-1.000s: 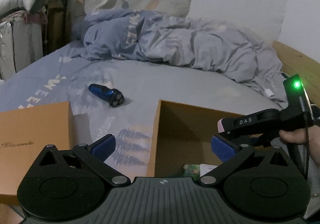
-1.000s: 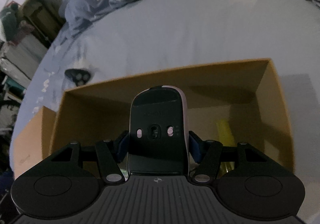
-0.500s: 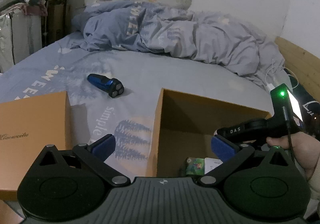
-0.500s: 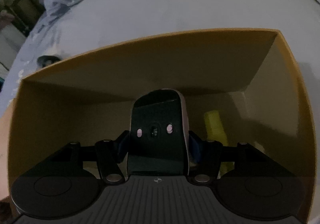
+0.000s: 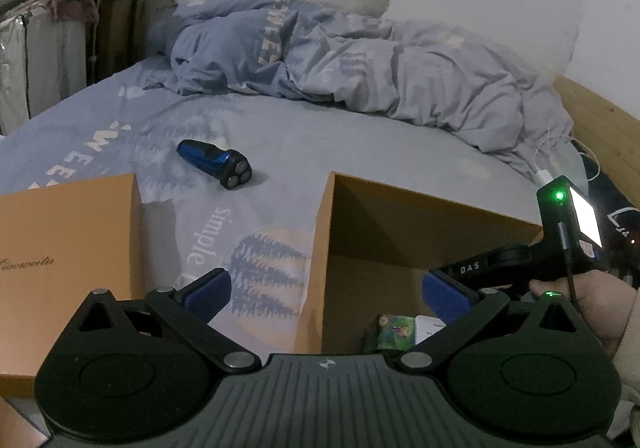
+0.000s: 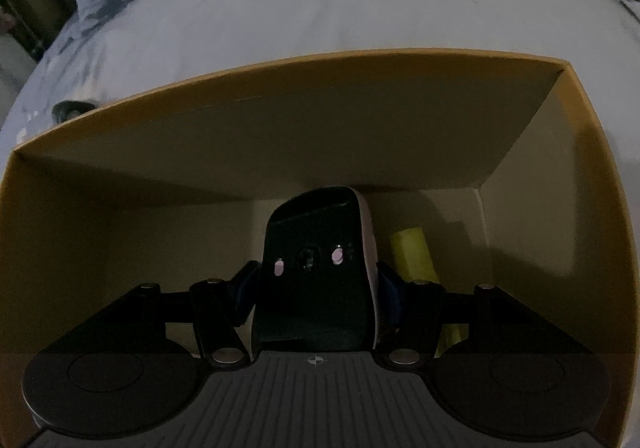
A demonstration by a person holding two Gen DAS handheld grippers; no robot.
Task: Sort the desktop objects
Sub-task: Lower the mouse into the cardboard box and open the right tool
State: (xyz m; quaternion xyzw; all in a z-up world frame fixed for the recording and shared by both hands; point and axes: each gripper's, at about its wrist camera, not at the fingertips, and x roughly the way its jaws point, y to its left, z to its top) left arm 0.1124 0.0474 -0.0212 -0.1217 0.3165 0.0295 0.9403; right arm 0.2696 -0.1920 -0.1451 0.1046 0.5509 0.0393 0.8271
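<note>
Right gripper (image 6: pixel 316 288): clenched on computer mouse (image 6: pixel 316 276), underside toward camera, blue fingers (image 6: pixel 244 294) pressed against both flanks. Held low inside open orange box (image 6: pixel 592 208), below rim level, nose pointing at far wall. Contact with box floor: cannot tell.

Yellow object (image 6: pixel 414 252): lying on box floor, just right of mouse, partly hidden behind right finger linkage.

Left gripper (image 5: pixel 326 290): released, blue fingers (image 5: pixel 208 290) spread wide, grasping nothing. Positioned above near-left corner of orange box (image 5: pixel 320 248), one finger outside over bedsheet, other over box interior.

Green patterned packet (image 5: pixel 390 330) and white card (image 5: pixel 428 326): inside box near front wall, side by side, partly hidden behind left gripper body.

Electric shaver (image 5: pixel 216 162): blue and black, three round heads, lying on its side on bed (image 5: pixel 360 144), well apart from box, beyond its left wall. Seen also from right wrist as dark shape (image 6: pixel 70 108) just past far-left box corner.

Box lid (image 5: pixel 68 248): orange, script lettering on face, resting on bed left of box, strip of printed sheet between.

Rumpled grey-blue duvet (image 5: pixel 360 68): heaped at far end of bed.

Right gripper handle with green light (image 5: pixel 560 196): at right edge of left-wrist view, over box's right side, person's hand (image 5: pixel 600 300) around it.
</note>
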